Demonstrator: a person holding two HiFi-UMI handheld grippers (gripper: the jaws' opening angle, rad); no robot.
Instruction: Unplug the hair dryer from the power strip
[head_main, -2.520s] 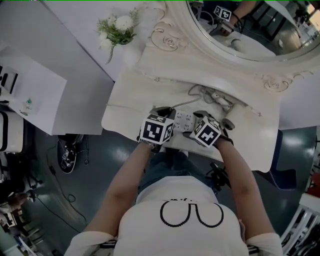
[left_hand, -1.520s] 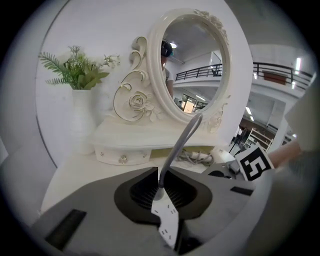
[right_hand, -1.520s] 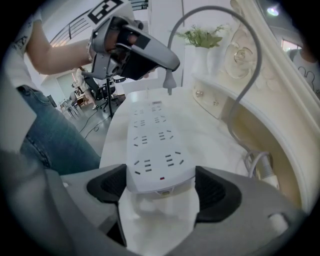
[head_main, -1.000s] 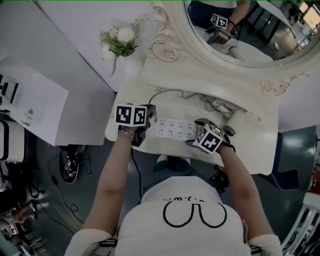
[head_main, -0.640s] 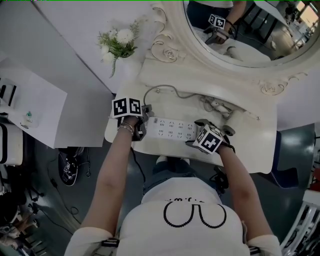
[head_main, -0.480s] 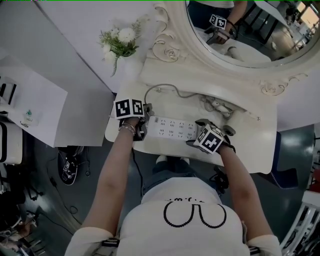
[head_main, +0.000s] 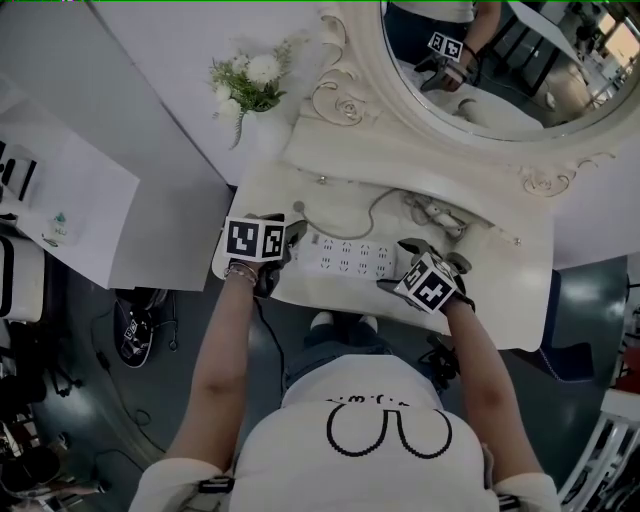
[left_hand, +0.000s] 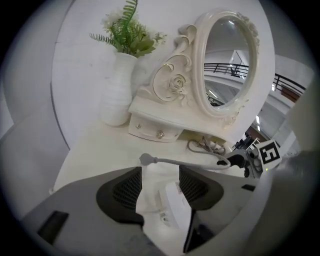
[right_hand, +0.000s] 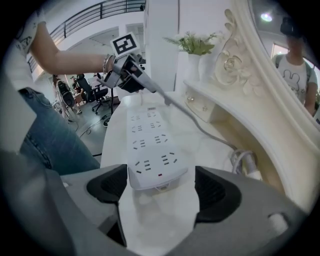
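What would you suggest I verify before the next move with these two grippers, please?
1. Plug out of the strip: ok. The plug lies on the table, and no plug shows in the sockets of the power strip.
2. Left gripper released: ok. Its jaws have just been opening and stand wide. The plug lies beyond them, and only the strip's end shows between them.
3. Right gripper released: ok. Its jaws stand apart round the strip's near end, with a gap showing.
4. Cord clear of both jaws: ok. It runs away across the table.
5. Hair dryer resting safely: cannot tell.
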